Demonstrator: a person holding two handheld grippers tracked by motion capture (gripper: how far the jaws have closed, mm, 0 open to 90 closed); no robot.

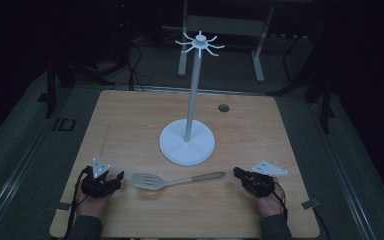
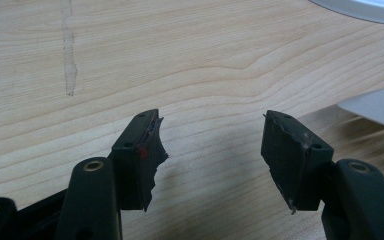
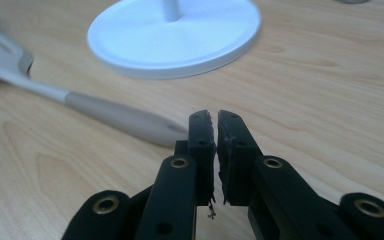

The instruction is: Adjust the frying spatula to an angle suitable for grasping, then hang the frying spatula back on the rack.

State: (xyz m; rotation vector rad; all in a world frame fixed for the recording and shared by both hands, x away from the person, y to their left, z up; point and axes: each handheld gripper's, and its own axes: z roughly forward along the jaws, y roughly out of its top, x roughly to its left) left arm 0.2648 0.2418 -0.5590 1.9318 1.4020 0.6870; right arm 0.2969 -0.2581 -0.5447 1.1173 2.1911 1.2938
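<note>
Both grippers low in frame: left gripper (image 1: 114,179) released, right gripper (image 1: 237,173) clenched, empty. Spatula (image 1: 172,180) between them, handle end just beside right.

A stand (image 1: 187,141) sits on the desk (image 1: 130,120), near the middle. A spatula (image 1: 172,181) lies flat on the desk in front of the stand, its wide end to the left and its handle to the right. The left hand-held gripper (image 1: 116,179) is just left of the spatula. The right hand-held gripper (image 1: 237,173) is just right of the handle's tip. A small hole (image 1: 223,107) is in the desk behind the stand, to the right.
</note>
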